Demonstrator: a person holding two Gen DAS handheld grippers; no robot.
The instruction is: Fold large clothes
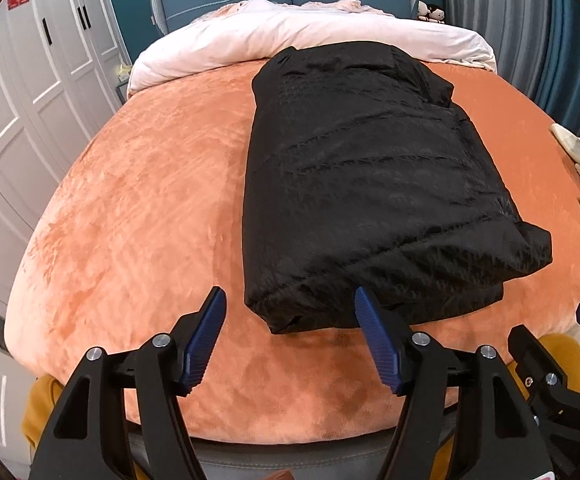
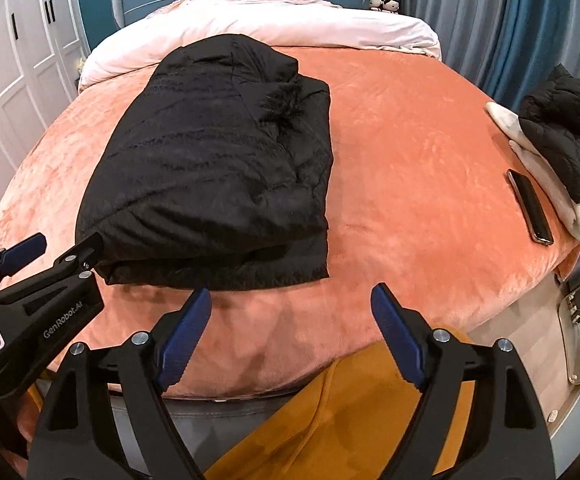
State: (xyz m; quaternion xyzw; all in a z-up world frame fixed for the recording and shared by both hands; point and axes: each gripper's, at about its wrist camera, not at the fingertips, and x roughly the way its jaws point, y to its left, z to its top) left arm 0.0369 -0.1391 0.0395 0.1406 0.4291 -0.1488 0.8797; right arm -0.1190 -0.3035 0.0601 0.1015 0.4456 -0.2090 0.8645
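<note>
Bed [image 1: 138,208] serving as folding area under an orange blanket. Black coat [image 1: 362,184] lying mid-bed, folded to a long bundle, probably awaiting another fold. Left gripper [image 1: 290,312] and right gripper [image 2: 290,308] spread wide, empty, at coat's near edge.

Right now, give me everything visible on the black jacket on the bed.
The black jacket is a quilted, slightly shiny puffer, folded into a thick rectangular bundle with stitched bands and a dark fur trim near its top right. It lies flat on the orange blanket, its far end close to the white duvet. Neither tongs touch it.
</note>
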